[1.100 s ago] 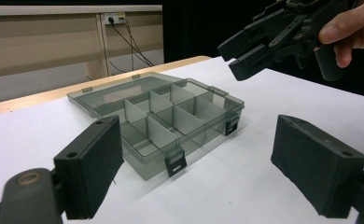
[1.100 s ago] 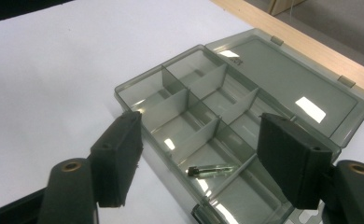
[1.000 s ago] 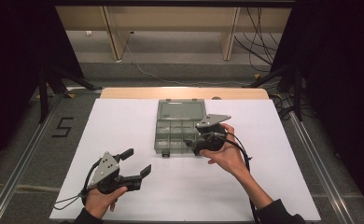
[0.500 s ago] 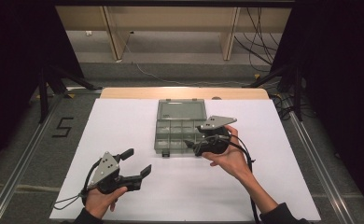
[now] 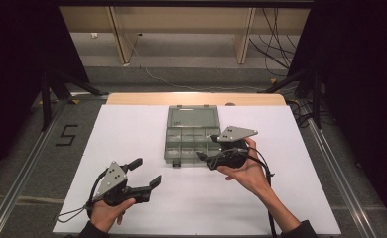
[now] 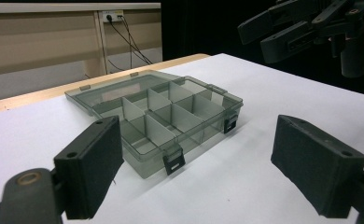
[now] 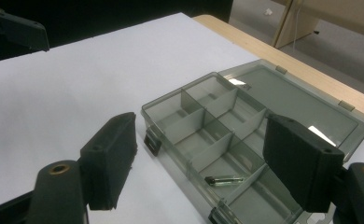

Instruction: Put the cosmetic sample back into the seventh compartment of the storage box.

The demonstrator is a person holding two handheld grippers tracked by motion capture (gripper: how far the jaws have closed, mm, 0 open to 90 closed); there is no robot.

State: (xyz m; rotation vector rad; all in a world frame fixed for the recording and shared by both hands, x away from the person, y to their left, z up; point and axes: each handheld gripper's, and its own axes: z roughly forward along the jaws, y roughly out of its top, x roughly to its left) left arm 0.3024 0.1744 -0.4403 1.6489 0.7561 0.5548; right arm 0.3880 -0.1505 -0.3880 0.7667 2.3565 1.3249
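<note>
Just ahead of and below your right gripper (image 7: pixel 203 163), between its spread jaws, a small dark metal piece (image 7: pixel 221 180) lies in a near-row compartment of the open organiser box (image 5: pixel 191 134). Its long axis runs roughly jaw to jaw, so I'd judge you need a wrist turn before closing on it. Right gripper sits at the box's right front corner, jaws apart, holding nothing. Left gripper (image 5: pixel 144 174) is well back from the box's front latches (image 6: pixel 174 160), jaws also wide & empty, w/ bare white table (image 5: pixel 132 129) between. Right hand is clearly nearer; the pick, if that's the aim, looks like its job
</note>
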